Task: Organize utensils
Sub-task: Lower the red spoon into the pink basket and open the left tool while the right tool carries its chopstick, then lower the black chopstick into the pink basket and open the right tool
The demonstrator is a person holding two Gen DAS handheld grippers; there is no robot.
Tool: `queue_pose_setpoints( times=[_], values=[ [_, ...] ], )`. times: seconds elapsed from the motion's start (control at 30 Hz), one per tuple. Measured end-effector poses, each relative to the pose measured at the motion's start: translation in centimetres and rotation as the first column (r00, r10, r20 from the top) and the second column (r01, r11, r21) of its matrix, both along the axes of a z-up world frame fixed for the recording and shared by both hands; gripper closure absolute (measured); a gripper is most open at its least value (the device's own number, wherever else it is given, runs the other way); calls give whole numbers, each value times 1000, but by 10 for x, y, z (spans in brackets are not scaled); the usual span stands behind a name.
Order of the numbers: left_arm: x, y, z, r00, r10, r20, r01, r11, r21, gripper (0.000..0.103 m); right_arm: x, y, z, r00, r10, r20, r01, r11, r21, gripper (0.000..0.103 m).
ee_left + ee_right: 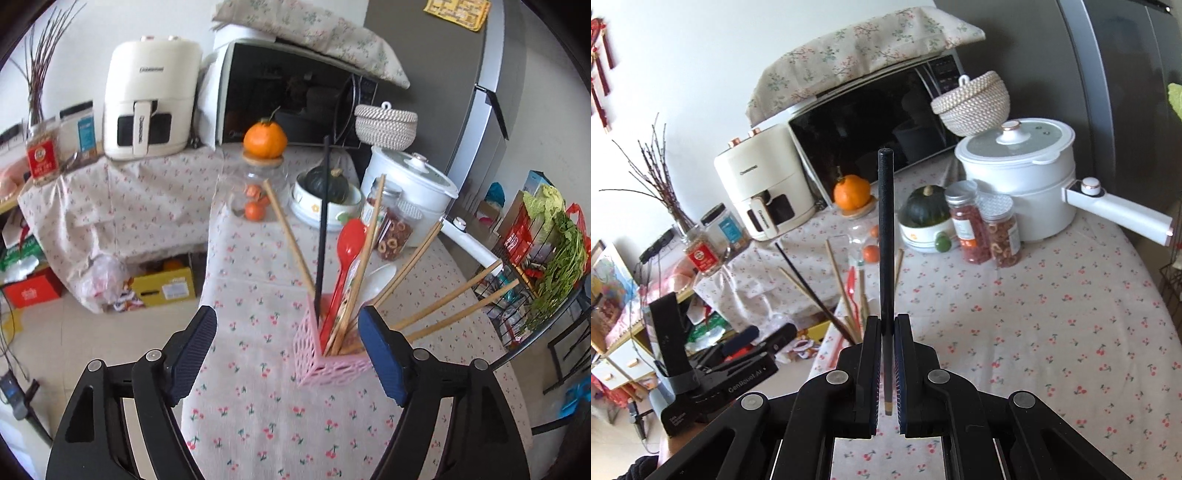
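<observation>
A pink lattice utensil holder (328, 354) stands on the cherry-print tablecloth (258, 406), close in front of my open left gripper (286, 332), nearer its right finger. It holds several wooden chopsticks (284, 236), a red spoon (345, 254) and one black chopstick (322, 236). In the right wrist view my right gripper (886, 325) is shut on another black chopstick (885, 229), held upright and pointing forward. The utensils (849, 295) in the holder show behind the right gripper's left finger; the holder itself is hidden there.
At the back stand an air fryer (147, 99), a microwave (288, 96), a glass jar topped by an orange (264, 138), a bowl with a dark squash (327, 182), a white pot (1019, 177) and snack jars (984, 223). A wire rack with greens (554, 243) is at the right.
</observation>
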State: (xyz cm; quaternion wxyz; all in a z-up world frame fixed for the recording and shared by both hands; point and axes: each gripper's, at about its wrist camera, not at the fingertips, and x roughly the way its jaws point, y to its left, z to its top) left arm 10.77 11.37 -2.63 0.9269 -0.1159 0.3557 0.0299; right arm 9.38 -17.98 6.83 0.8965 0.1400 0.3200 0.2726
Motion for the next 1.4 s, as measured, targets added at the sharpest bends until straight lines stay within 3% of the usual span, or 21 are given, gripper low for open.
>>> queue_pose_setpoints(
  times=[0.2,0.57,1.1,1.17,1.27,1.33,1.4],
  values=[
    [-8,20,-21,995,-20,-101,16,999,-36,22,-7,27,16,998,13,60,-14,1000,22,98],
    [-17,35,-28,986,-98,-138,88,993,-78,22,21,79,23,983,-76,168,73,997,22,98],
    [-20,33,-23,979,-146,-145,128,984,-123,22,59,127,-23,989,-131,74,135,990,-43,96],
    [-22,32,-20,979,-150,-137,133,983,-123,22,61,127,-26,987,-143,75,146,988,-41,91],
    [-24,29,-15,981,-149,-123,137,986,-100,19,59,118,-23,985,-158,75,160,987,-19,59],
    [-25,27,-13,983,-140,-119,132,988,-77,12,53,108,-16,979,-174,103,175,985,-3,37],
    [-28,24,-10,985,-137,-108,131,989,-62,11,45,96,-8,973,-189,135,191,982,-1,27]
  ],
)
